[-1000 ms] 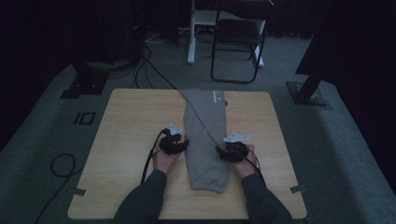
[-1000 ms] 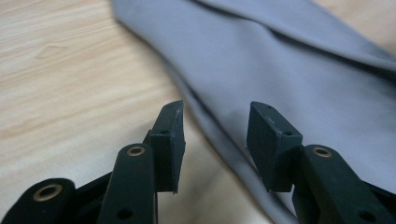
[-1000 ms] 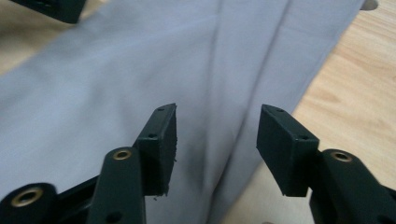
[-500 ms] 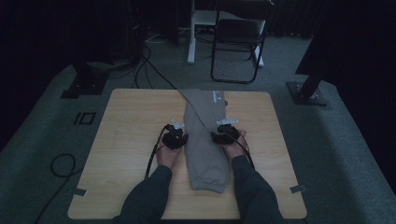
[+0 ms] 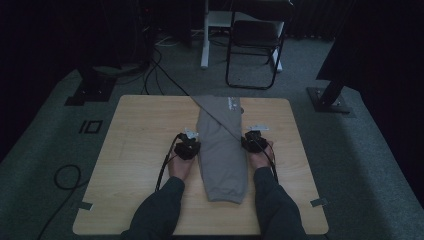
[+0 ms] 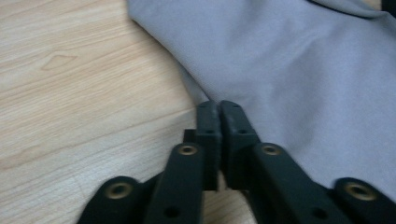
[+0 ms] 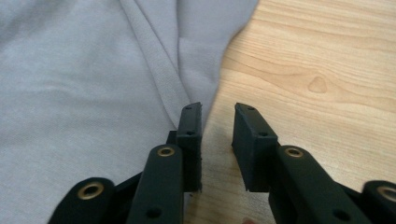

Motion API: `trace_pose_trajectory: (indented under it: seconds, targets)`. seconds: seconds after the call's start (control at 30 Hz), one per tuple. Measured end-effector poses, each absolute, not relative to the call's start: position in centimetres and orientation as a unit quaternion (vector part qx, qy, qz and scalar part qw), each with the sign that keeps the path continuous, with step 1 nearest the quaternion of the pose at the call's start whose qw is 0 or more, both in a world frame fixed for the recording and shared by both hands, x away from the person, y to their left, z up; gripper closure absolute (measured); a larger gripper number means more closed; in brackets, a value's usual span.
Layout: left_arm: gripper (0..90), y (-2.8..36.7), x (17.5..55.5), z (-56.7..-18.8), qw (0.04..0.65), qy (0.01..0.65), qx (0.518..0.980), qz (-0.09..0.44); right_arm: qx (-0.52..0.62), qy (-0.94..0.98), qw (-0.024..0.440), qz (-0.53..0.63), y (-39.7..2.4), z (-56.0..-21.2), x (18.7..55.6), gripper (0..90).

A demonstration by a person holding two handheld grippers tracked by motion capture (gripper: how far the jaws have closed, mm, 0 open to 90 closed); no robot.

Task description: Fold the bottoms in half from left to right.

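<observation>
Garment (image 5: 222, 150) lay lengthwise on worktop (image 5: 135, 150), between both grippers. Left gripper (image 6: 219, 109) just closed, pinching garment's edge; right gripper (image 7: 217, 114), closing, slightly agape beside opposite edge.

A light wooden table (image 5: 140, 150) stands on grey carpet (image 5: 45, 150). Beyond its far edge stands a black folding chair (image 5: 255, 45), with black cables (image 5: 155, 65) trailing at far left. Dark stand bases (image 5: 90, 92) flank the table.

Light wooden table (image 5: 135, 165), folded grey garment (image 5: 222, 150) lying lengthwise along its middle
</observation>
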State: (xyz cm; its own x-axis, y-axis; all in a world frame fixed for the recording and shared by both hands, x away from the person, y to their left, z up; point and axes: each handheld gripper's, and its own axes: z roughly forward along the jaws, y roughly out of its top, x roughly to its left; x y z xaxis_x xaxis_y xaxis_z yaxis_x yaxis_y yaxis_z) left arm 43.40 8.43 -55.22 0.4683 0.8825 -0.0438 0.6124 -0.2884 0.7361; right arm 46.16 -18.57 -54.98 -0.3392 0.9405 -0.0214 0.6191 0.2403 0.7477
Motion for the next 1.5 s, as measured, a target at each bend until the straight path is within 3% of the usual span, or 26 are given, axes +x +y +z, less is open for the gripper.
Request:
trace_pose_trajectory:
  seconds: [0.03, 0.07, 0.23, 0.47, 0.53, 0.67, 0.83, 1.5]
  targets:
    - [76.1, 8.4, 43.4, -55.2, 0.355, 0.479, 0.780, 0.190, 0.521, 0.749, 0.244, 0.330, -18.6, -55.0, 46.2, 69.9]
    - [72.7, 8.6, 43.7, -55.2, 0.361, 0.481, 0.778, 0.185, 0.516, 0.745, 0.245, 0.344, -18.4, -54.5, 46.1, 62.6]
    - [64.1, 8.3, 44.6, -54.9, 0.362, 0.485, 0.774, 0.185, 0.480, 0.757, 0.239, 0.373, -16.9, -53.4, 46.6, 54.0]
    - [61.4, 7.6, 45.7, -55.1, 0.354, 0.493, 0.774, 0.182, 0.445, 0.792, 0.243, 0.340, -14.4, -54.4, 48.0, 50.3]
    - [69.3, 7.6, 45.7, -55.1, 0.351, 0.494, 0.774, 0.186, 0.470, 0.785, 0.238, 0.326, -14.7, -55.0, 48.6, 54.1]
    - [85.6, 8.0, 45.6, -55.1, 0.358, 0.494, 0.773, 0.175, 0.509, 0.760, 0.210, 0.345, -16.1, -55.1, 48.7, 74.6]
    - [88.6, 7.9, 44.7, -55.1, 0.354, 0.482, 0.782, 0.174, 0.514, 0.759, 0.196, 0.349, -17.0, -55.0, 47.7, 84.8]
    - [88.9, 9.9, 32.9, -55.2, 0.369, 0.430, 0.811, 0.145, 0.472, 0.794, 0.157, 0.349, -18.0, -54.8, 35.9, 86.1]
